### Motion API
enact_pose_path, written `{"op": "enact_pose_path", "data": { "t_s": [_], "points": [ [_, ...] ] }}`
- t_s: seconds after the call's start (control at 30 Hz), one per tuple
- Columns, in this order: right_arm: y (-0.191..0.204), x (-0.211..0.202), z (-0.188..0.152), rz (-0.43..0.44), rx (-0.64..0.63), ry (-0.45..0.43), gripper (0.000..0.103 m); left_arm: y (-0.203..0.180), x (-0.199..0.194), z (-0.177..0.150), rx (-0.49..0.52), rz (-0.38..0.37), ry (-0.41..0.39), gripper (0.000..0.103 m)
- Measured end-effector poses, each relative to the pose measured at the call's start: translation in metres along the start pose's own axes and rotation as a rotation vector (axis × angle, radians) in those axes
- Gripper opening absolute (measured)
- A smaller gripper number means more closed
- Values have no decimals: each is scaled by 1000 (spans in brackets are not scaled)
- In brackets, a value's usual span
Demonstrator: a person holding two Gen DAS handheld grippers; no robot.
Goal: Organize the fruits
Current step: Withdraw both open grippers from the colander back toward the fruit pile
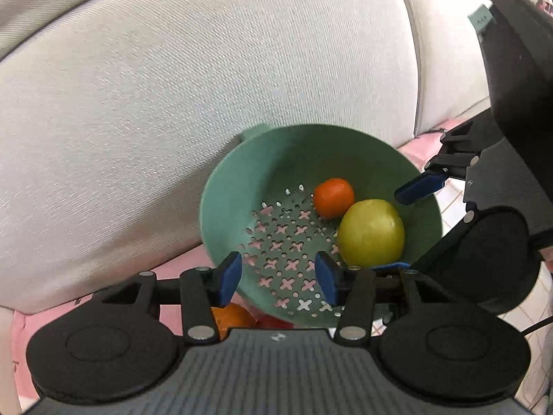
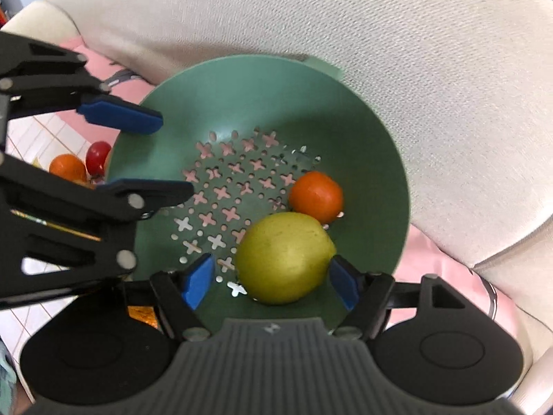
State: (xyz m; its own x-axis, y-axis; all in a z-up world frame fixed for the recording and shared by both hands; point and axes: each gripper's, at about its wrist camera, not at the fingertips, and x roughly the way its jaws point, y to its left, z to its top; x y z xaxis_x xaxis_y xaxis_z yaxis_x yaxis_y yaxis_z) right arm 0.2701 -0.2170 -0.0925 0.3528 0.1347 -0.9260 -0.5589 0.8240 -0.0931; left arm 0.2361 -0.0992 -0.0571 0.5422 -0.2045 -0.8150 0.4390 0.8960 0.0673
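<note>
So both grippers are hovering over the green colander (image 2: pixel 363 131) that sits on the pink cloth (image 2: pixel 446 269) against the sofa cushion (image 2: pixel 414 52). 2 fruits are already in it: a small orange (image 2: pixel 316 196) and a yellow-green apple-looking fruit (image 2: pixel 285 257), touching each other on the holed bottom.

The right gripper (image 2: pixel 271 285) has its jaws spread either side of that green fruit, pads clear of it, so to me the fruit looks dropped off, not held. The left gripper (image 1: pixel 278 278) is spread too, with nothing between its pads, just the colander floor below.

Outside the colander I can spot another orange (image 2: pixel 67 167) and a little red fruit (image 2: pixel 97 156) next to it on the cloth. My guess is those go next: one gripper has to lift clear of the rim, swing over, and close gently on a round thing that'll roll if nudged.
</note>
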Motion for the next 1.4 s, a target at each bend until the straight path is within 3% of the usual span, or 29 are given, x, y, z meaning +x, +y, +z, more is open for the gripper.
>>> {"op": "enact_pose_path", "data": {
  "t_s": [0.2,0.43,0.8,1.1,1.23,1.4],
  "points": [
    [9,-26,-11,-59,59,-110,76,8,-36,-10,-78,-9,-56,62],
    [36,-59,-32,-163,130,-281,77,9,-74,-32,-82,31,-90,66],
    [80,-89,-83,-106,379,-484,81,29,-100,-77,-219,73,-134,68],
    [107,-84,-110,-135,424,-512,81,36,-108,-112,-284,59,-154,68],
    [115,-77,-115,-125,403,-493,75,34,-106,-129,-305,53,-191,68],
    [127,-63,-121,-120,342,-473,71,37,-95,-145,-329,-20,-179,68]
  ]
}}
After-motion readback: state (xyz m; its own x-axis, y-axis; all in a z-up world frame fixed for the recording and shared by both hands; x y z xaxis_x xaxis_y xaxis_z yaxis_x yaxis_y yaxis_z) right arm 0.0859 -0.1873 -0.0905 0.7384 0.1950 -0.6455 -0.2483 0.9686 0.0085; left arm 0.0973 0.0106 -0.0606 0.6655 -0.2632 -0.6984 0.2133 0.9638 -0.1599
